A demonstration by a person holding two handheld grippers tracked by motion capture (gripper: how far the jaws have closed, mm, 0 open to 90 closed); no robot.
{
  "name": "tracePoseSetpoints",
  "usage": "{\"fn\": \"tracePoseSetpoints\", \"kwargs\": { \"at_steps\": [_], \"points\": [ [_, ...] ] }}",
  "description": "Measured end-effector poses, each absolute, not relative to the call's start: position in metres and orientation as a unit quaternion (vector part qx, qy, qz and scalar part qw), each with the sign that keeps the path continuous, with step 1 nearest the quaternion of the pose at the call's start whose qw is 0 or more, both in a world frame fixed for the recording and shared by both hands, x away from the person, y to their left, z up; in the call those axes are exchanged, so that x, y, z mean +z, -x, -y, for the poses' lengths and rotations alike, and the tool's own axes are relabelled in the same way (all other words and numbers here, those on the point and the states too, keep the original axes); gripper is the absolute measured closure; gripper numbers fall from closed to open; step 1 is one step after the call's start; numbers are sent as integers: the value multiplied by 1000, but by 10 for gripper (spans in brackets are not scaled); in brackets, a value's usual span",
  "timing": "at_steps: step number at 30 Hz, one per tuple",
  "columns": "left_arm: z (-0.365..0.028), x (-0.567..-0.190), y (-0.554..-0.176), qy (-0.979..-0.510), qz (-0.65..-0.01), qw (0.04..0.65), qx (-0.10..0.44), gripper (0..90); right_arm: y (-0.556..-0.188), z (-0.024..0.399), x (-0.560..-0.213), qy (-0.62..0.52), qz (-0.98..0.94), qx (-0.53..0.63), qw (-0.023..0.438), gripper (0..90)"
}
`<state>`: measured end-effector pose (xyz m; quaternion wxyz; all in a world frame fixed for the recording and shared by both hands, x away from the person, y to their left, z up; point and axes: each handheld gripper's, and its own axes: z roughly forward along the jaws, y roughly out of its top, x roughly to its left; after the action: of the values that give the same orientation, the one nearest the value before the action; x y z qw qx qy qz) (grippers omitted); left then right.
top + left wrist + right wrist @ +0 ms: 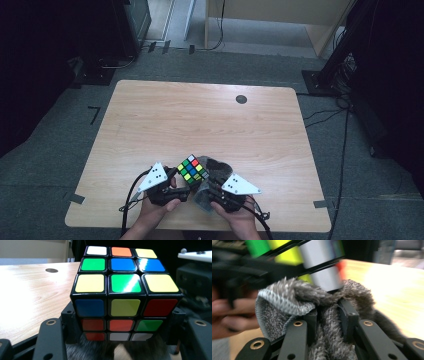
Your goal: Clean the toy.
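Two grippers meet low and centre in the high view — the left gripper (176, 181) clamps the puzzle cube (193, 168). Its own view shows the cube (125, 290) centre frame, pinched at both sides. Lower centre in the right gripper view, the right gripper (329, 315) pinches a grey cloth (287, 305) under the cube — wiping seems underway; next, rub steadily.

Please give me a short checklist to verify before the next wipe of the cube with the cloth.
1. Left gripper clamps the cube at its lower layers: ok.
2. Right gripper pinches the grey cloth between its jaws: ok.
3. Cloth touches the cube's underside: ok, in the right gripper view it bunches against it.
4. Cube held level: not ok, it looks tilted in the high view.
5. Table around the hands free of obstacles: ok.
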<state>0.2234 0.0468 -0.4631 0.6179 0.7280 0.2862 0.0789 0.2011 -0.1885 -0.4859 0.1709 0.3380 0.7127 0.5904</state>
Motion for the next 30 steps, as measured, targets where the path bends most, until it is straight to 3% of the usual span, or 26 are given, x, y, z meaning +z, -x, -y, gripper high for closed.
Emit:
{"fn": "tracePoseSetpoints", "kwargs": {
  "at_steps": [4, 10, 14, 24, 30],
  "points": [
    [-46, -464, -223, -729, -285, 617, 78, 344, -206, 203, -482, -360, -694, 594, 188, 729],
    [-46, -464, -224, -728, -288, 617, 78, 344, -200, 182, -489, -332, -719, 591, 154, 744],
    [-46, -463, -223, -728, -286, 618, 79, 344, -201, 186, -486, -337, -714, 593, 158, 757],
    [-50, -464, -226, -730, -290, 613, 87, 344, -213, 218, -484, -392, -688, 574, 210, 741],
    [-56, -462, -231, -726, -301, 611, 93, 344, -218, 237, -481, -414, -675, 559, 244, 671]
  ]
}}
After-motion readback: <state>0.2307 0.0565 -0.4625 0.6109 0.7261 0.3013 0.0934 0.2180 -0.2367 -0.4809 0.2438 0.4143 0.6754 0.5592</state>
